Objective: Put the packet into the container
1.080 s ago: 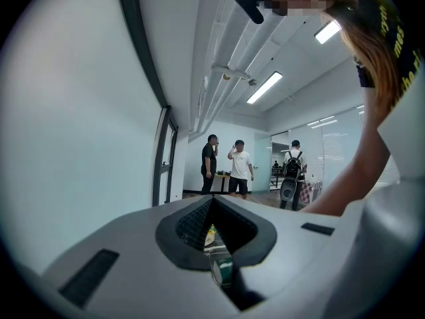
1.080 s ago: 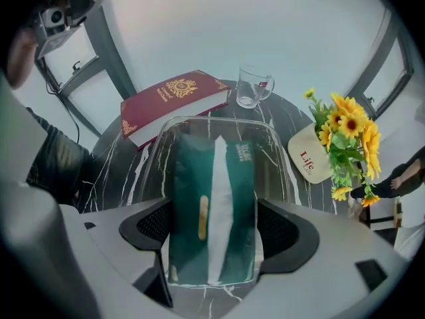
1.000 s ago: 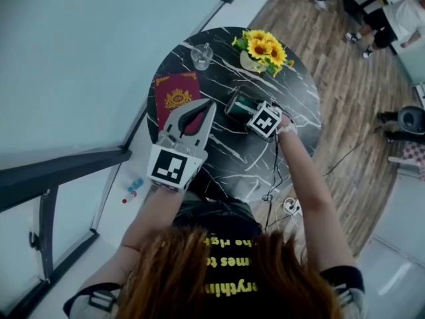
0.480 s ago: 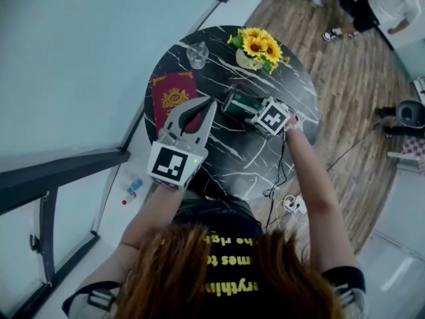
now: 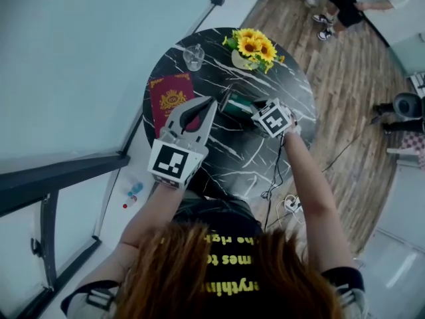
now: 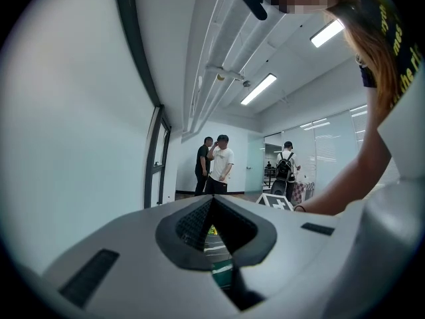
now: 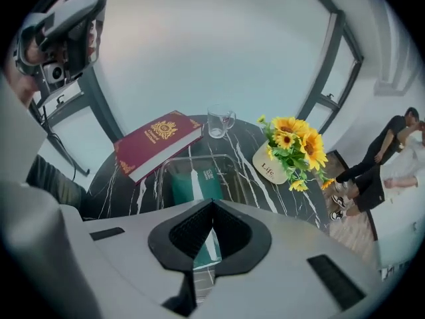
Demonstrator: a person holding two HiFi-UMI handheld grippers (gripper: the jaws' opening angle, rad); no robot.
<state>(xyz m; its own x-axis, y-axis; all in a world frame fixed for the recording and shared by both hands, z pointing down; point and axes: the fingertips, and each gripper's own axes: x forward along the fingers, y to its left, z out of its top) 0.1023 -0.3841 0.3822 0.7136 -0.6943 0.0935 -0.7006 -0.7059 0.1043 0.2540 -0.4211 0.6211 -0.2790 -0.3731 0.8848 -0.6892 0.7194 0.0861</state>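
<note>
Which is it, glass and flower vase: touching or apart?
Apart. Right gripper view shows bare black table between the glass and the flower vase.

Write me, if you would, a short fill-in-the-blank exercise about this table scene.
1. The green packet lies inside the clear ____.
2. The vase holds yellow ____.
3. The book on the table has a ____ cover.
4. The jaws of the right gripper are ____.
Missing words: container; sunflowers; red; shut.

Grey left claw, black-and-white marker cube; black shirt, yellow lettering
</note>
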